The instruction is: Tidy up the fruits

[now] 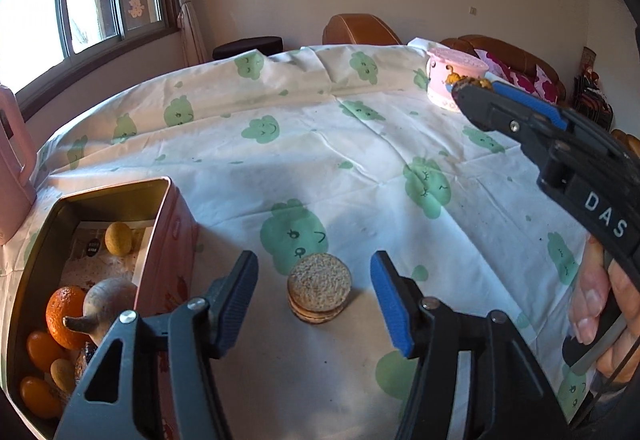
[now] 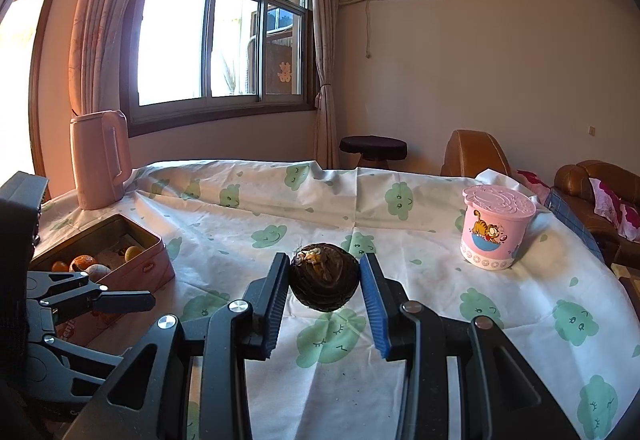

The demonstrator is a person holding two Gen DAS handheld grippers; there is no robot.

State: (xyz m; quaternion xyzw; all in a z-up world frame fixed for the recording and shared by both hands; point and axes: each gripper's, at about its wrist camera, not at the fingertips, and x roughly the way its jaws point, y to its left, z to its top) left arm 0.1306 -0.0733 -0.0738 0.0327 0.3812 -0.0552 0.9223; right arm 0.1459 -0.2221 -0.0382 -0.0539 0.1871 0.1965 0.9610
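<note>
My right gripper (image 2: 325,282) is shut on a dark brown round fruit (image 2: 325,282) and holds it above the table; it shows too in the left wrist view (image 1: 472,86), raised at the right. My left gripper (image 1: 314,296) is open and empty, its fingers on either side of a stack of round biscuits (image 1: 319,293) on the cloth. A pink tin box (image 1: 160,240) at the left holds an orange (image 1: 66,310), small orange fruits (image 1: 42,350), a yellowish fruit (image 1: 118,238) and a brown stemmed fruit (image 1: 110,298). The box also shows in the right wrist view (image 2: 132,260).
A pink lidded Garfield cup (image 2: 496,226) stands at the far right of the table. A pink kettle (image 2: 100,158) stands at the far left corner. The table wears a white cloth with green clouds (image 1: 360,144). Sofa and stool stand beyond it.
</note>
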